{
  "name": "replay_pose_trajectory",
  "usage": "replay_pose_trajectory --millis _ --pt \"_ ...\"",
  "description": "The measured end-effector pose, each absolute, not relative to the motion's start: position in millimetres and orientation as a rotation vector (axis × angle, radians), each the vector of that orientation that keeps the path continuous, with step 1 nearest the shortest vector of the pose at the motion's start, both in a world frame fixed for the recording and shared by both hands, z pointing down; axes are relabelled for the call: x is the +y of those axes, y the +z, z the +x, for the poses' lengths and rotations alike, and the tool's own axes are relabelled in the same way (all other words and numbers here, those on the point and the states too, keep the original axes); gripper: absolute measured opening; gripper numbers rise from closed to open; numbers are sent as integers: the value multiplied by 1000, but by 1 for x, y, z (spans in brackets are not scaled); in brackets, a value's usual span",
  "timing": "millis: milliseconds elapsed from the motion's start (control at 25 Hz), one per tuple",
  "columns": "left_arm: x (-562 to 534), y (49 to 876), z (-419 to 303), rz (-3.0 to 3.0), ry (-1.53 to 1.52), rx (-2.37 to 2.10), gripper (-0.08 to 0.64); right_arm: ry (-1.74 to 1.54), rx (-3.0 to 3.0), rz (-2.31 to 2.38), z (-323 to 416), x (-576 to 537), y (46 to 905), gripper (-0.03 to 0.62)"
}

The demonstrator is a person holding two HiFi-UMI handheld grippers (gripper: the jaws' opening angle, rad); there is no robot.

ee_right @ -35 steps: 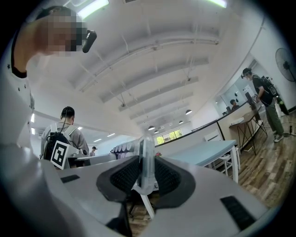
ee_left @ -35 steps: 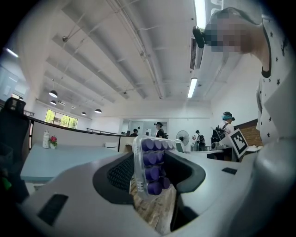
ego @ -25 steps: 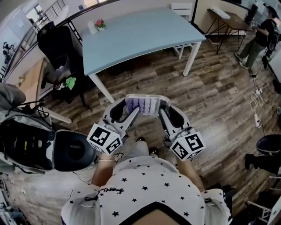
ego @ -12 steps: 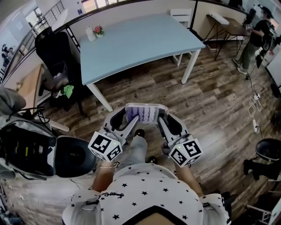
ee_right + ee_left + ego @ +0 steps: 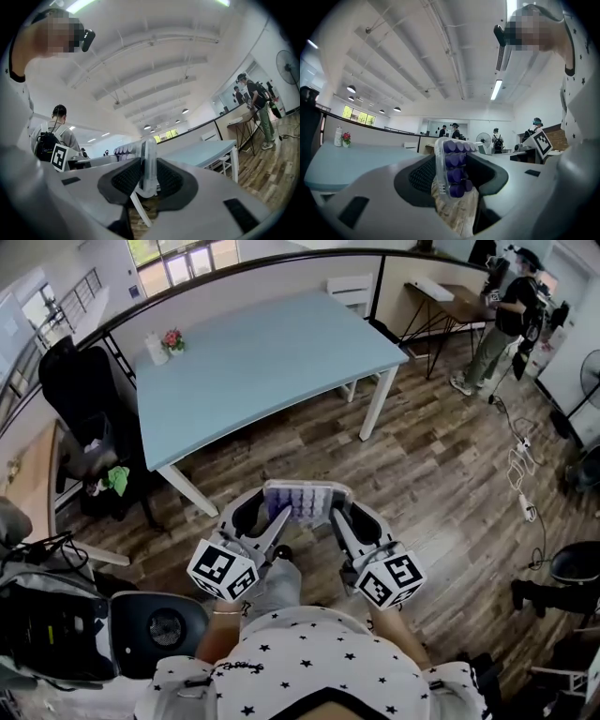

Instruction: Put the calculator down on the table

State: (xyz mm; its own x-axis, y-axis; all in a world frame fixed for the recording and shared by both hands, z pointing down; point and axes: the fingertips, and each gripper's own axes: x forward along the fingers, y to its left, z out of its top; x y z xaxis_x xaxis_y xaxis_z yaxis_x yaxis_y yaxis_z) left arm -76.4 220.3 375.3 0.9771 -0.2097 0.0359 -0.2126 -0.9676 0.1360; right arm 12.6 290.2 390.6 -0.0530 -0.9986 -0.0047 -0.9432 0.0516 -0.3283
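**A:** Where is the calculator (image 5: 302, 499)?

**B:** In the air, in front of my chest and over the wood floor (image 5: 431, 465). It is not on the table (image 5: 262, 352). It is a clear case with purple keys.

**A:** What are the tongs doing?

**B:** Both are clamped on it. The left gripper (image 5: 277, 514) holds its left end, with the keys showing between the pads in the left gripper view. The right gripper (image 5: 334, 516) pinches the thin right edge.

**A:** Does anything stand between me and the table?

**B:** Only a strip of bare floor. The pale blue table lies ahead and slightly left, with its nearest leg (image 5: 187, 491) just left of the left gripper.

**A:** What is on the table?

**B:** A small flower pot (image 5: 172, 338) and a white bottle (image 5: 156, 350), side by side at the far left corner.

**A:** And around it?

**B:** A black chair (image 5: 80, 381) stands left of the table and a white chair (image 5: 349, 287) behind it. A person (image 5: 506, 315) stands well off to the far right. A white cable (image 5: 521, 474) trails on the floor at right, and a black case (image 5: 56, 624) lies by my left side.
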Motion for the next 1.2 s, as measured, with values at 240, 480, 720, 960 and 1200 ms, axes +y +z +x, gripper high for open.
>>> replay_pose_trajectory --millis 240,480,720,960,1200 --pt "179 376 -63 2979 18 -311 210 -351 2092 -2009 26 250 390 103" --pt "139 382 -56 2966 11 -338 210 -364 2112 -2003 34 209 396 103" --pt "99 378 -48 2955 10 -348 210 -383 2116 -2014 43 168 393 104" --pt "60 374 -38 2946 10 -327 210 -389 2109 -2025 51 130 387 104" --pt "28 379 -27 2940 7 -281 210 -404 2078 -2074 60 101 392 103"
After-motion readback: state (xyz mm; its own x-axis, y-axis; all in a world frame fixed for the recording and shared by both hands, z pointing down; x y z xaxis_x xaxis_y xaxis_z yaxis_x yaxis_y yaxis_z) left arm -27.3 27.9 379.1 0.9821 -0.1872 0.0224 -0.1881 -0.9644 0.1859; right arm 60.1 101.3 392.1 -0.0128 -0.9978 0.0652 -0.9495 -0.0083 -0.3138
